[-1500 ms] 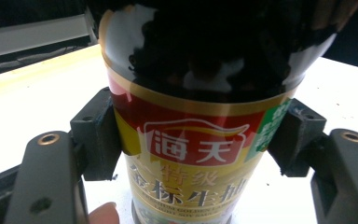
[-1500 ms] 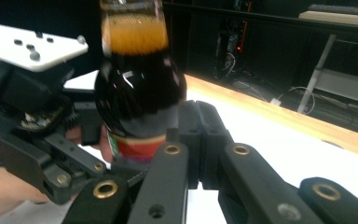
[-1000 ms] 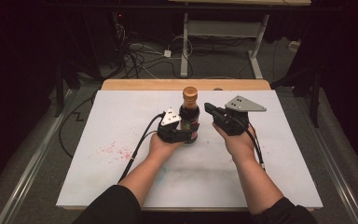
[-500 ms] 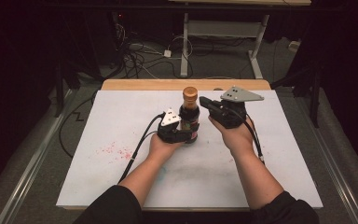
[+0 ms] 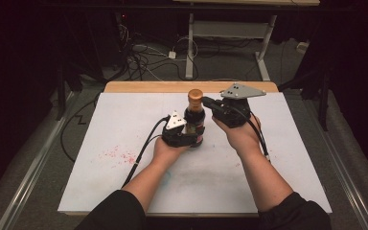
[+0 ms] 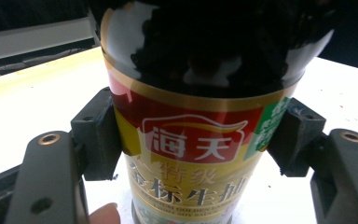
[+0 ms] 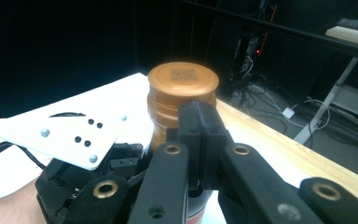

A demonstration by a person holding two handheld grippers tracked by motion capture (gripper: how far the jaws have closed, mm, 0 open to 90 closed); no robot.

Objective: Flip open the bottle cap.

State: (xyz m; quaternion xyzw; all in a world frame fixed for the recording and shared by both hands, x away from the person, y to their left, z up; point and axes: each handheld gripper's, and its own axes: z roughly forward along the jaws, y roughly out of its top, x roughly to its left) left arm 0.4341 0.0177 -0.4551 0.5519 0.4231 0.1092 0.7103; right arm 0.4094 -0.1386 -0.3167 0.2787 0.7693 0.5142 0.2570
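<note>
High view: white table (image 5: 278, 158) w/ pink stains (image 5: 117, 154) — dark room, floor cables (image 5: 139, 55).

The right gripper (image 5: 206, 102), jaws pressed together, now sits higher and farther left than a second ago: its tips have come up from beside the bottle's (image 5: 194, 125) shoulder to just under the brown cap (image 5: 195, 94), against the neck, with the grey plate (image 5: 242, 91) raised along with it.
</note>
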